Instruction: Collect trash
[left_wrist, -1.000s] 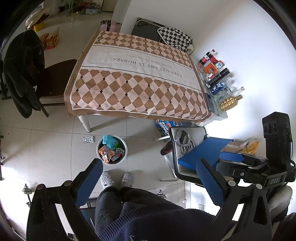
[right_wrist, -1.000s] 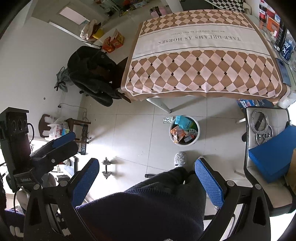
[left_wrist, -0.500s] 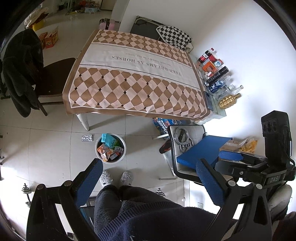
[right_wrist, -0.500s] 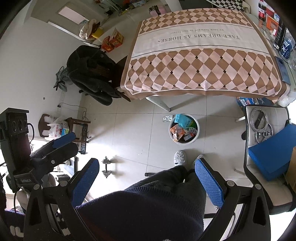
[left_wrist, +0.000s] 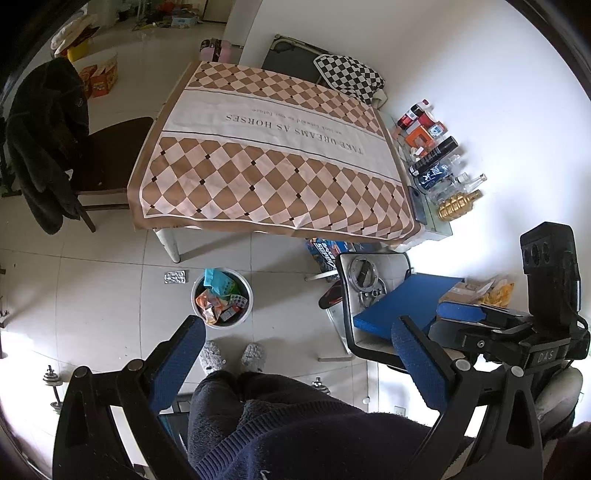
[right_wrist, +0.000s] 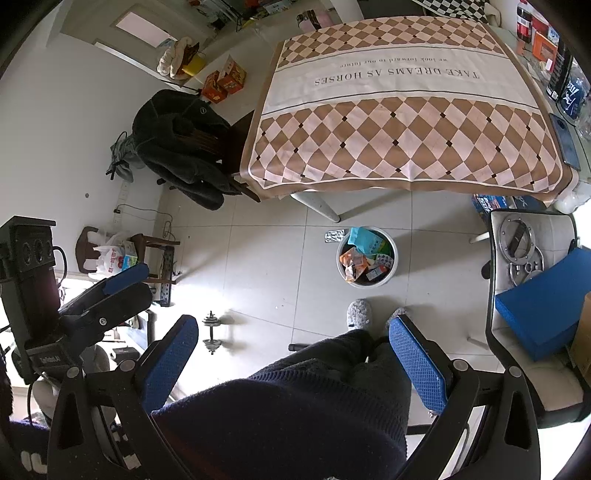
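Both the left gripper (left_wrist: 295, 354) and right gripper (right_wrist: 291, 354) hang with jaws wide apart, holding nothing. A blister pack (left_wrist: 174, 277) lies just beside the full bin (left_wrist: 247, 306)

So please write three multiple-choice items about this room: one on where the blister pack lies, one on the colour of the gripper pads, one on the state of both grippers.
1. Where is the blister pack?
A. on the table
B. on the floor beside the trash bin
C. inside the bin

2. Colour of the gripper pads?
A. blue
B. red
C. green

3. The left gripper and right gripper are:
A. both shut
B. both open, empty
C. both holding wrappers

Answers: 1 B, it lies on tiles next to the bin; 2 A, blue textured pads; 3 B, wide gaps, nothing held.
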